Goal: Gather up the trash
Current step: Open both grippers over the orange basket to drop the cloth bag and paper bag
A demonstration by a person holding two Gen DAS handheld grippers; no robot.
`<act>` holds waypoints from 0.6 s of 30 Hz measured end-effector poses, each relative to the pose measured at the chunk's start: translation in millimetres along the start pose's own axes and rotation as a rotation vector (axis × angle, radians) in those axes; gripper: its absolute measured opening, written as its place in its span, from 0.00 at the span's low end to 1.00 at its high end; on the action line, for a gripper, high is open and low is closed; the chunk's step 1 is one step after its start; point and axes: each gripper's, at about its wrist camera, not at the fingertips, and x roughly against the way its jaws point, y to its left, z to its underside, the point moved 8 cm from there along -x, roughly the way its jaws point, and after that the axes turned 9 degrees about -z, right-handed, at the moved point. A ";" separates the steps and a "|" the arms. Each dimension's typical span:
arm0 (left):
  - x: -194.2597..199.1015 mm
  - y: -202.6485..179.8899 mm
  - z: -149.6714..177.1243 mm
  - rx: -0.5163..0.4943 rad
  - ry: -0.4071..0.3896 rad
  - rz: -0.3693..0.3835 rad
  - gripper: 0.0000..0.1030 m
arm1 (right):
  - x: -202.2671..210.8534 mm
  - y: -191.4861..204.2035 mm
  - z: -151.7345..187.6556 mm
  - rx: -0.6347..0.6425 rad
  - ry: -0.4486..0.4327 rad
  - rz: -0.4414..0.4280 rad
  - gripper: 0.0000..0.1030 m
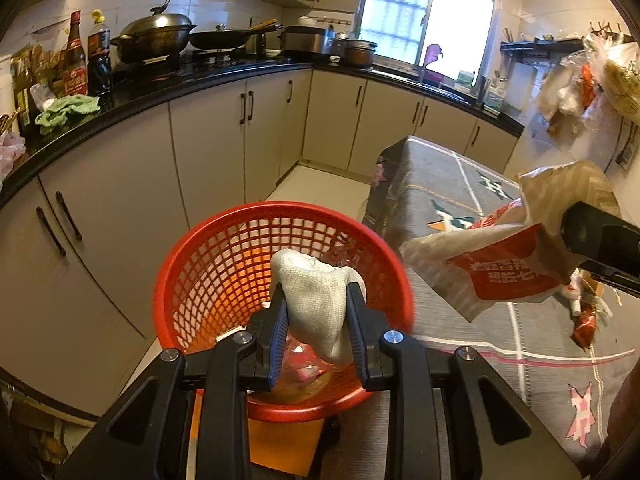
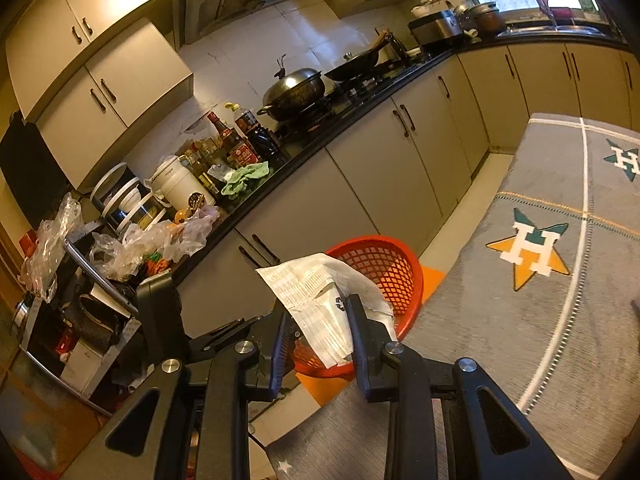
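Black and blue-padded, the left tool (image 1: 316, 312) is clamped on a crumpled whitish cloth wad (image 1: 316, 300), held over the open mouth of the red mesh basket (image 1: 192, 280). That basket stands on the floor against the grey-clothed table (image 2: 520, 320). Right tool (image 2: 316, 320) grips a printed paper wrapper (image 2: 316, 292) just short of the basket's rim.

A white "H" on stars marks the grey tablecloth (image 2: 540, 292).
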 end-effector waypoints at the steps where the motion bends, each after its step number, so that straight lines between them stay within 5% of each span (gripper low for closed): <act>1: -1.8 2.9 0.4 0.005 0.003 0.001 0.26 | -3.6 -0.2 -0.5 -0.007 0.004 -0.006 0.29; 18: -24.1 22.0 5.8 0.030 0.035 0.002 0.26 | -41.2 -6.8 -5.5 -0.054 0.044 -0.001 0.30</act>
